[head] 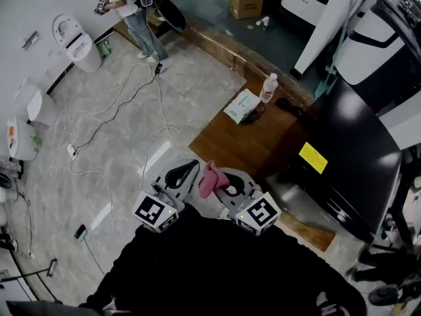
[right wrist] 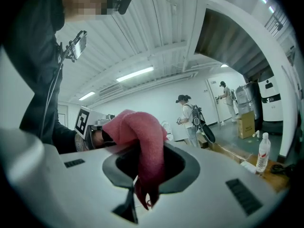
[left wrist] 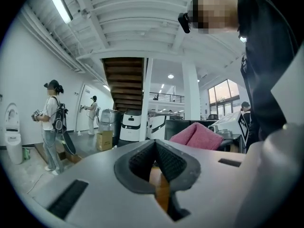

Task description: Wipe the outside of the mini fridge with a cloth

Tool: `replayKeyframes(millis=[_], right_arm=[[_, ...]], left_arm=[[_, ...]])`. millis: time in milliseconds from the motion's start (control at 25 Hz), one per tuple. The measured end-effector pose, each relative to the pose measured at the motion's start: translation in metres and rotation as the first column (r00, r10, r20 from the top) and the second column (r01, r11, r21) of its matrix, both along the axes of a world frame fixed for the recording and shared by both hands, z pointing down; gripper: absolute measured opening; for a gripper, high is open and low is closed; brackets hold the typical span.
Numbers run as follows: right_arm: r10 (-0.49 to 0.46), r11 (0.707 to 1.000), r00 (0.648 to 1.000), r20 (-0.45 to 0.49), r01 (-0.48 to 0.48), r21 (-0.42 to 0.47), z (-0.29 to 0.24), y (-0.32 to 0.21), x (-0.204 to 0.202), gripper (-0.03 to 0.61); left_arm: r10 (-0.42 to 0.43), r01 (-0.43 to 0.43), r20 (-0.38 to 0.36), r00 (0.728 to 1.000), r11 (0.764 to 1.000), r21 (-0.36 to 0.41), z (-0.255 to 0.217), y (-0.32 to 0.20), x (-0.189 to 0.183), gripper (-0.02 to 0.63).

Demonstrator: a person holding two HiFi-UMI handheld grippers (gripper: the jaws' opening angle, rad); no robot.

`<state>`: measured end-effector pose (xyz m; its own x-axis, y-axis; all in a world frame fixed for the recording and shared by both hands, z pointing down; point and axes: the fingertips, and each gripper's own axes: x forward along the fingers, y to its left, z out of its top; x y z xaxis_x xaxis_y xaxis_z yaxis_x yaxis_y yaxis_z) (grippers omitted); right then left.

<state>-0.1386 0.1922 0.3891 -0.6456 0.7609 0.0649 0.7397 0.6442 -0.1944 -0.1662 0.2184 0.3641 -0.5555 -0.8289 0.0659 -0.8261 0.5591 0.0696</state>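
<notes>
Cloth (right wrist: 137, 132) gripped, mini fridge (head: 355, 143) not yet reached.
We find the right tongs (right wrist: 145, 167) clamped on the pink cloth, which droops soft and light; in our judgement, a hold on a fuller bunch would wipe better. The left tongs (left wrist: 155, 148) are closed, empty. The fridge stands ahead-right, apart.

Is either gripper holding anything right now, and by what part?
The right gripper pinches the pink cloth at a bunched fold; the left gripper is shut, empty.

Water bottle (head: 268, 88) on wooden platform (head: 243, 143), cardboard box (head: 246, 0), toilet (head: 79, 43)
</notes>
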Motion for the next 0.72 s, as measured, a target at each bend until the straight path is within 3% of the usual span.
replayKeyframes(millis=[240,400,480,600,720], right_arm=[[0.196,0.980,0.980,-0.022,-0.197,-0.023,0.008,-0.021,-0.077,0.081],[0.384,0.921,0.921,-0.064,-0.387,-0.040,0.010,-0.046,-0.138,0.083],[0.486,0.867,0.868,-0.098,-0.493,-0.073,0.006,-0.060,-0.164,0.083],[0.626,0.761,0.770,-0.123,-0.638,-0.118,-0.004,-0.084,-0.189,0.083],[0.730,0.629,0.661,-0.174,-0.749,-0.208,-0.007,-0.108,-0.201,0.083]], left_arm=[[0.195,-0.195,-0.002,0.981,0.981,0.007,0.015,-0.023,-0.082,0.006],[0.350,-0.350,-0.004,0.937,0.937,0.010,0.014,-0.046,-0.144,0.006],[0.444,-0.444,-0.003,0.896,0.896,0.014,0.007,-0.060,-0.170,0.006],[0.584,-0.584,0.001,0.812,0.812,0.024,-0.003,-0.085,-0.194,0.006],[0.683,-0.683,0.005,0.730,0.730,0.040,-0.007,-0.107,-0.207,0.006]])
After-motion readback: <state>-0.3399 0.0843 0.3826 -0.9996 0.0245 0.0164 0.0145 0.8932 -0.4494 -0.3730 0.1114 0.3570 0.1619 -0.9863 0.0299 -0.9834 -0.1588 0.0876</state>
